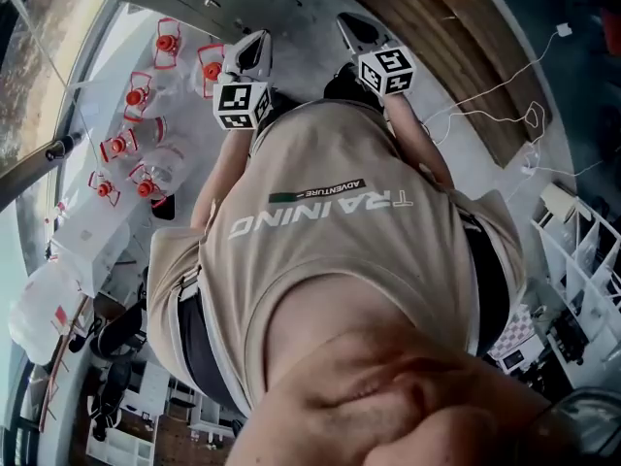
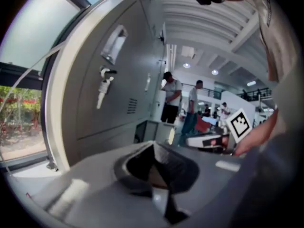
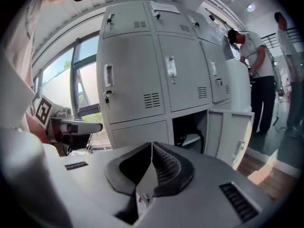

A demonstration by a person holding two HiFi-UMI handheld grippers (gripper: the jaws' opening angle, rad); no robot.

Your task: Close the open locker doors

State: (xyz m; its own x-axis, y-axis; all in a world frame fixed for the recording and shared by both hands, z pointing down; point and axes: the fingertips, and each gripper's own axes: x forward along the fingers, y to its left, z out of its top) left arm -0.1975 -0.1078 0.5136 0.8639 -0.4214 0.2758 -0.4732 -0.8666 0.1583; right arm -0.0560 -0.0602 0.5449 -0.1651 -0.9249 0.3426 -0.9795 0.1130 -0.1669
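Note:
A bank of grey lockers (image 3: 142,75) fills the right gripper view. One lower door (image 3: 233,133) hangs open to the right of its dark compartment (image 3: 189,129). The left gripper view shows the same lockers (image 2: 116,89) from the side, close by on the left. My right gripper (image 3: 152,145) points at the lockers from a distance, shut and holding nothing. My left gripper (image 2: 153,145) is likewise shut and holds nothing. In the head view both grippers (image 1: 254,54) (image 1: 359,29) are held out in front of my body, side by side.
Two people (image 2: 172,96) stand farther along the locker row; one (image 3: 251,51) leans at an upper locker. Water jugs with red caps (image 1: 136,95) stand at the left by a window (image 2: 28,42). A white cable (image 1: 505,95) lies on the floor, with white shelving (image 1: 582,250) at the right.

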